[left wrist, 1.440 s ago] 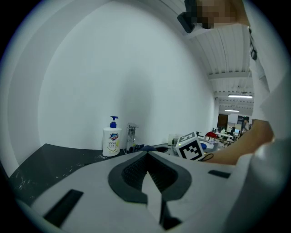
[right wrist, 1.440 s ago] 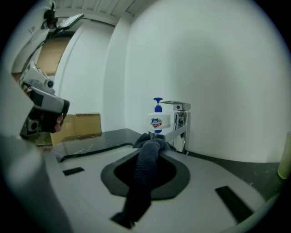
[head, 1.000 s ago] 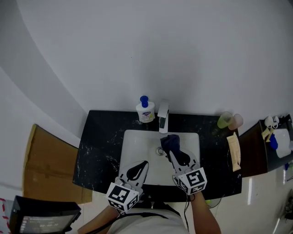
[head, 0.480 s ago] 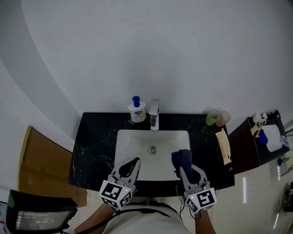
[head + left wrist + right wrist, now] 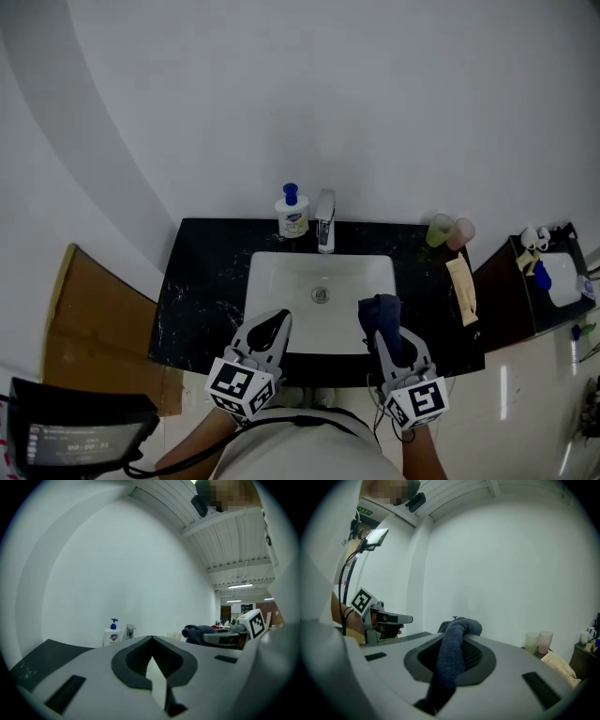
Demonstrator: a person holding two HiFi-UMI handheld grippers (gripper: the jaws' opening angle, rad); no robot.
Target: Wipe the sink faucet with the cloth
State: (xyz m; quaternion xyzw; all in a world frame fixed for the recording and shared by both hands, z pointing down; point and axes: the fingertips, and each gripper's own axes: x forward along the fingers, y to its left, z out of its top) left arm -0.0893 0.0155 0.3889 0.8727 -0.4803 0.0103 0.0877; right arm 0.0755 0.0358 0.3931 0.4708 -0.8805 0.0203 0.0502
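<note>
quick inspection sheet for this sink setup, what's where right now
surface: black counter around a white sink
job's things: faucet at the sink's back edge, nothing touching it; dark blue cloth well short of it, over the sink's front right
clutter: soap bottle left of the faucet; green cup and pink cup at back right; tan packet on the counter's right
grippers: left gripper jaws together, empty; right gripper clamped on the cloth
cables: dark cord across the person's front
surroundings: white wall; cardboard at left; side table at right
</note>
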